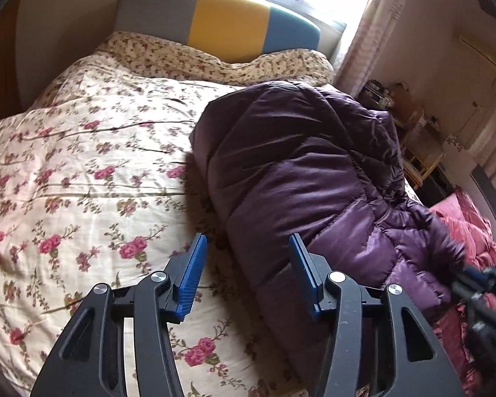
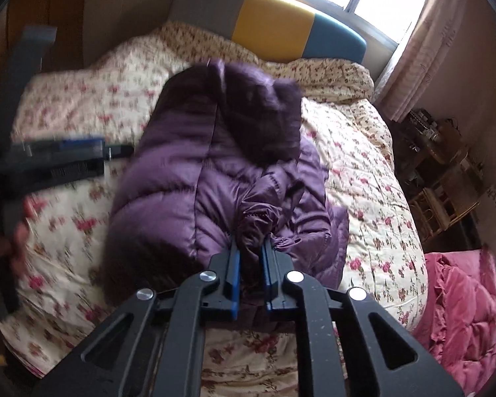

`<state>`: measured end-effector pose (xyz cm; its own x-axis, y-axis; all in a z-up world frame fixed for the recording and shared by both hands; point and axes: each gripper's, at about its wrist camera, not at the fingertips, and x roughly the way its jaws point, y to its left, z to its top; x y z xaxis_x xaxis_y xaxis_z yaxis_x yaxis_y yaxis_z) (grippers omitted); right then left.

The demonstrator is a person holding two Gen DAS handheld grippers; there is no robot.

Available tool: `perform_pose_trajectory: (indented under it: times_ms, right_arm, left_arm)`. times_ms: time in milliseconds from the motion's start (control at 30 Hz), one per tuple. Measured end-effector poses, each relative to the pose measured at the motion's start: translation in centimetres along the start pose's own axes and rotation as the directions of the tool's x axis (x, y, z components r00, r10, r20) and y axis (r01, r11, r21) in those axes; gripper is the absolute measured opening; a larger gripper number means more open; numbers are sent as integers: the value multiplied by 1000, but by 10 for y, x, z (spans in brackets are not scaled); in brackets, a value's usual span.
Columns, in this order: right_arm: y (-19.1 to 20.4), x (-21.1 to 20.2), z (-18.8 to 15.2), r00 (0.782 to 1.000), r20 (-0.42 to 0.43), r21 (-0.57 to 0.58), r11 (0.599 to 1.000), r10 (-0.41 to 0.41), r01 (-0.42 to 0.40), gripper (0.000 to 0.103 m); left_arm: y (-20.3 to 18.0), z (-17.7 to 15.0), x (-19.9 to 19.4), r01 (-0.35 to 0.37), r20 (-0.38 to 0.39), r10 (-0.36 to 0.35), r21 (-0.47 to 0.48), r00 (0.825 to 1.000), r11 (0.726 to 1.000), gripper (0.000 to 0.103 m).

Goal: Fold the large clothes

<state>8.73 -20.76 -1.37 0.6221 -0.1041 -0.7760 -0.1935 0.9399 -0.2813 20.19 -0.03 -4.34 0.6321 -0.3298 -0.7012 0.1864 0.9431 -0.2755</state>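
From the left wrist camera, I see my left gripper (image 1: 246,258) spread wide with nothing between its blue pads (image 1: 191,278). It hovers over the bed (image 1: 82,172), above the floral quilt. The purple coat (image 1: 301,172) lies bunched on the quilt just ahead and to the right; its near edge sits behind the right-hand pad, though I can't tell whether they touch. The coat runs from there up toward the pillow end, below the grey, yellow and blue headboard (image 1: 228,23). At the far right edge, blurred, my right gripper (image 1: 473,278) meets the coat's lower corner, with a pink blanket (image 1: 473,231) beyond it.

From the right wrist camera, my right gripper (image 2: 250,254) is drawn narrow, pinching a gathered fold of the coat (image 2: 182,178) between its pads (image 2: 234,264). The rest of the coat stretches straight away from the gripper, its dark furry part farthest off near the headboard (image 2: 271,23). The coat lies on the bed (image 2: 373,172), down the middle of it. My left gripper (image 2: 79,155) shows blurred at the left, just beside the coat's left edge. The pink blanket (image 2: 463,314) is heaped low on the right, past the bed's side.
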Motion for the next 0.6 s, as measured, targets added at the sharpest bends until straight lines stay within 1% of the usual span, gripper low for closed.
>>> perform_pose_trajectory:
  times_ms: [167,267,467,600]
  right_arm:
    - [15,24,-23,996,-55,-94,993,-70,65,7]
    - [18,36,-35,993,-78,-118,990,-92,82,6]
    - [16,64,-58,989,-104,-117,988,-108,96,5]
    - [11,72,-65,989,-95,-111,988,-116,105,5]
  left_arm:
    - [-11,1,8,2,-13,-2,36,1000,999,52]
    - [-17,3,14,12,-20,-11,48,1000,999,52]
    - [-33,6,29,44,-37,-41,100,998,994,52]
    - [-44,8,45,73,-67,-64,140,996,987,52]
